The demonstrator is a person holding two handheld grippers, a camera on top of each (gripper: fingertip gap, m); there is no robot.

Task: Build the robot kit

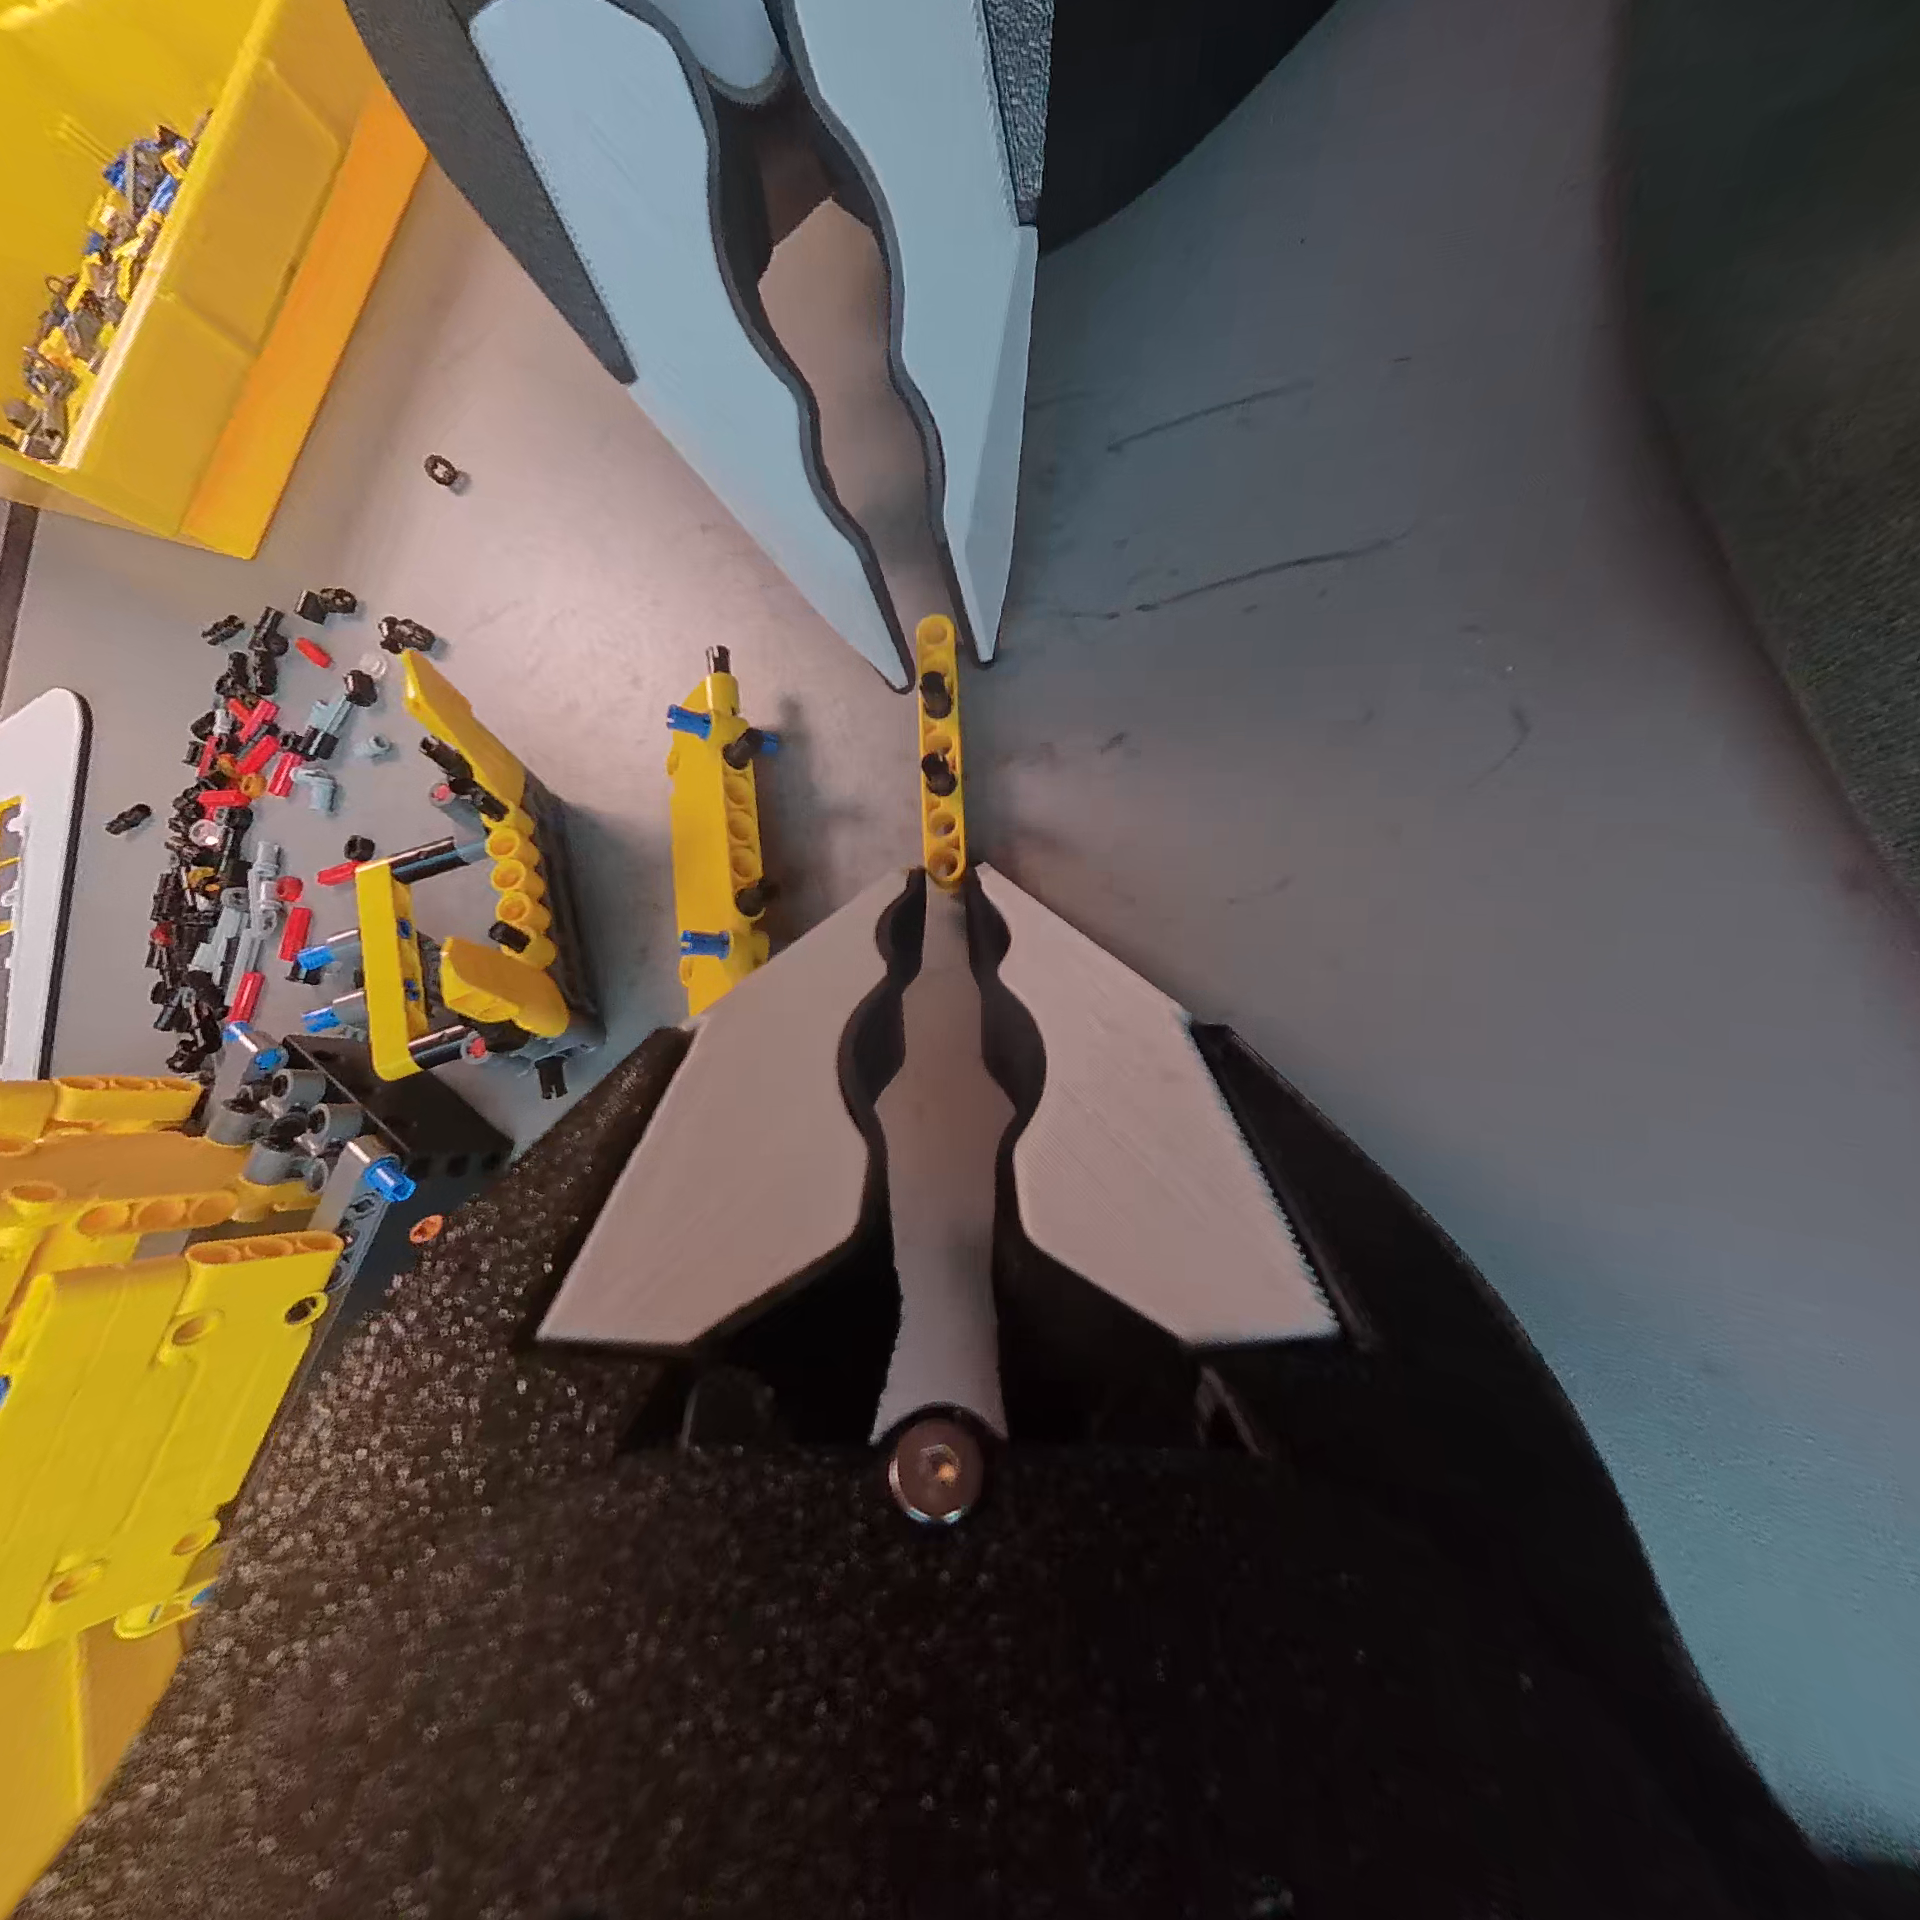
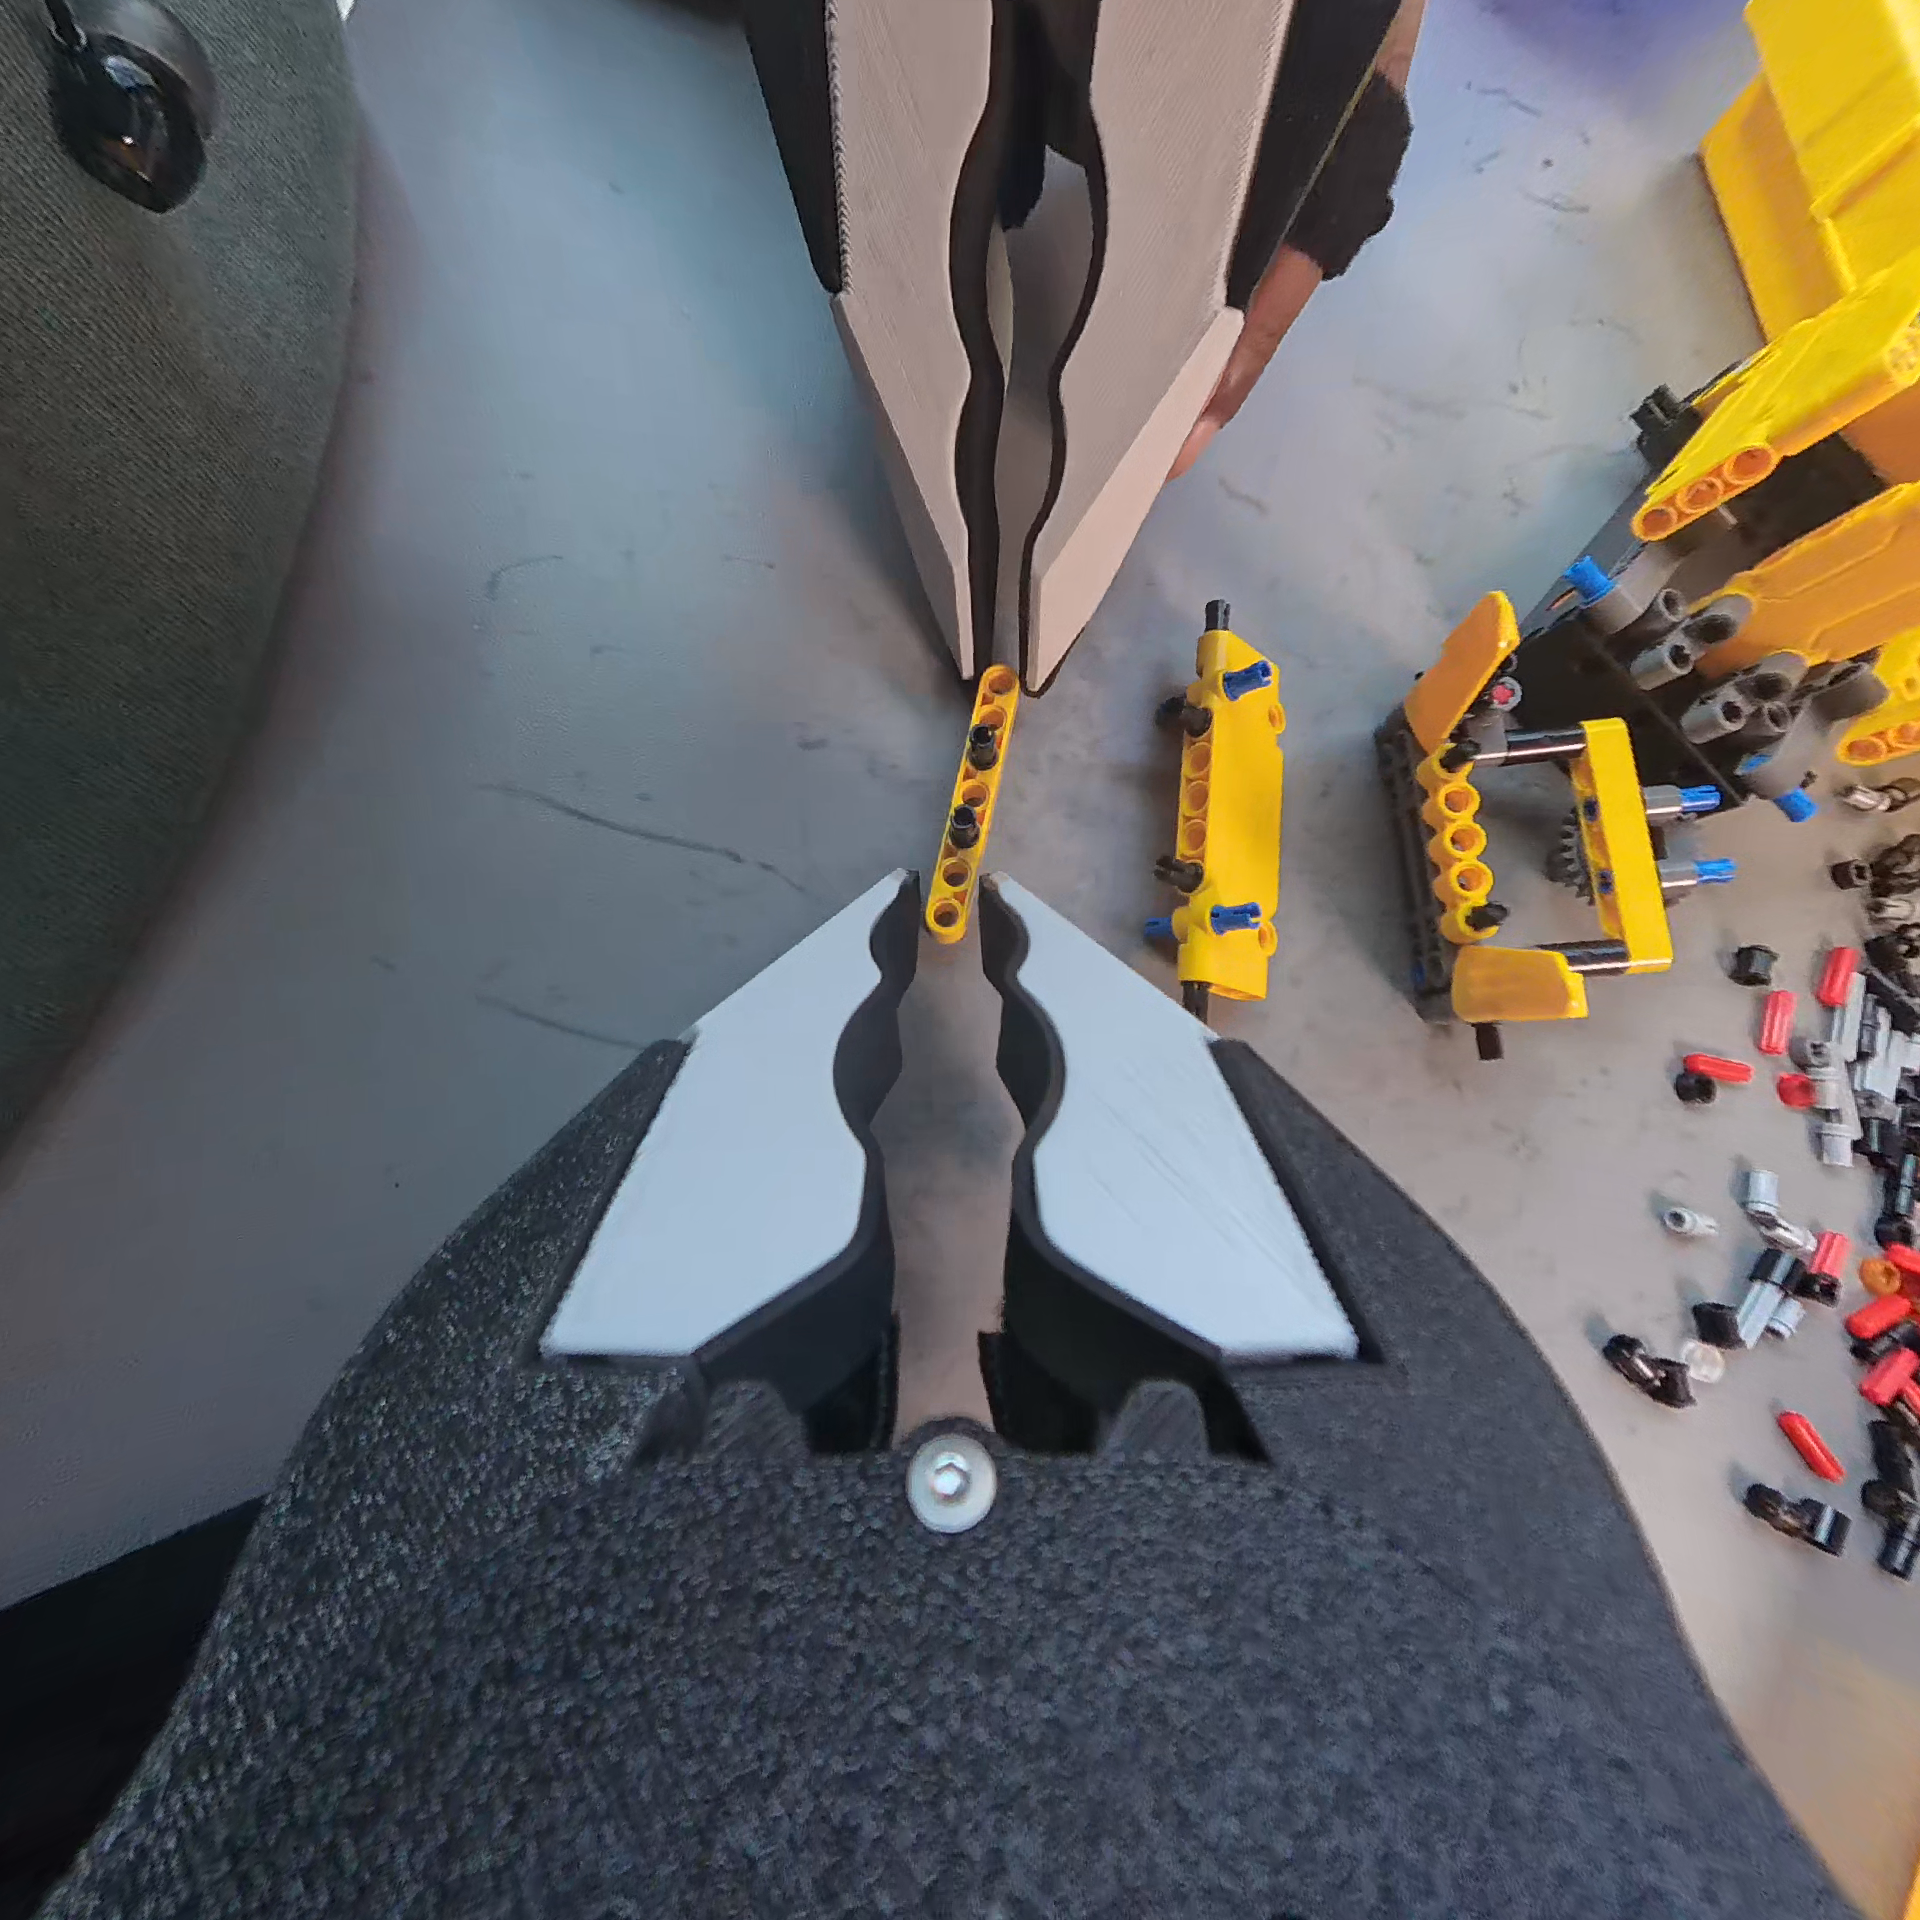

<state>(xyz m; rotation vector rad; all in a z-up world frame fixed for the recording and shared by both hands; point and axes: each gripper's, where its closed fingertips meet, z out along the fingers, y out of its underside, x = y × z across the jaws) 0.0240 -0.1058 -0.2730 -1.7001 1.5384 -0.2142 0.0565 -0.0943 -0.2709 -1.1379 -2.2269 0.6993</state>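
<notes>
A thin yellow beam (image 1: 941, 756) with a row of round holes is hanging stretched between the two grippers, its long axis running straight from one set of tips to the other, just over the grey table (image 1: 1351, 675). Two black pins (image 1: 936, 769) are sticking out of its side, one near the middle, one nearer the far end in the left wrist view.

The left gripper (image 1: 945, 881) is pinching the near end of the beam, its jaws drawn in to a narrow slit with the beam's last hole sitting between the tips. The right gripper (image 2: 948, 896) is doing the same at the opposite end: jaws nearly together, beam end caught between them. In each view the other gripper is coming in from the top, tips closed on the far end, so the beam is pointing directly away from each camera.

Just beside the beam, lying parallel to it on the table, is a yellow assembly (image 2: 1226, 821) with blue and black pins. Farther out is sitting a frame-like yellow and black build (image 2: 1527, 862), then a scatter of small red, black and grey loose pieces (image 1: 239, 821). A yellow bin (image 1: 135, 260) of parts is standing beyond that, well apart.
</notes>
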